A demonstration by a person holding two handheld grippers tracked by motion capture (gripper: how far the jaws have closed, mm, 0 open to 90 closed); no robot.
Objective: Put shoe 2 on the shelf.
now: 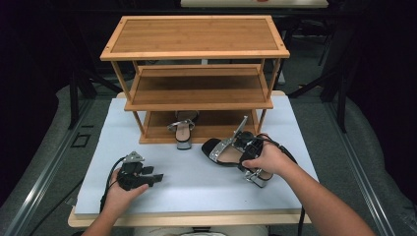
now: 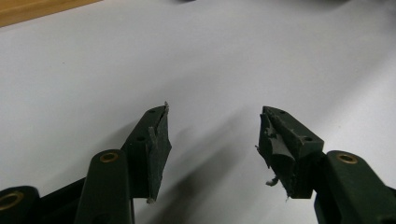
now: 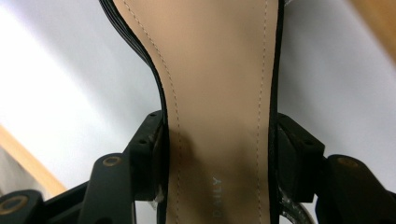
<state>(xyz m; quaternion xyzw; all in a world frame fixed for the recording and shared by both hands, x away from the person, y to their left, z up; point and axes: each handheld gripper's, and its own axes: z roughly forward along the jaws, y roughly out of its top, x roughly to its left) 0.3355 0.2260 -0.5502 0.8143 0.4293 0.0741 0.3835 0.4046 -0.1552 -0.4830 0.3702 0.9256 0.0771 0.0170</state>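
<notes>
So you're about halfway, I'd say. 1 sandal [image 1: 182, 129] already sits on the bottom shelf of the wooden rack [image 1: 194, 54], centre of the high view, toe end poking out over the front edge. The second sandal [image 1: 227, 153] isn't there yet: it's on the white table [image 1: 196, 182] just right of centre, a bit in front of the rack, and your right gripper [image 1: 252, 156] has it.

In the right gripper view that grip reads pretty clearly: the 2 jaws sit pressed against both sides of the tan insole [image 3: 219, 121], one on each black edge, near the narrow waist of the shoe. So it's pinching the sandal across its width. What's left, as I judge it, is carrying it over and parking it beside the first one.

Your left gripper [image 1: 147, 178] is at the lower left of the high view, resting low over the table, well apart from both shoes. In the left gripper view its jaws are spread wide with nothing but bare table between them.

Stuff I can't make out: your hand covers most of the right gripper from above, so whether the sandal is touching the table or just off it is unclear. The heel end is cut off at the bottom of the right gripper view. The back of the bottom shelf is in shadow.
</notes>
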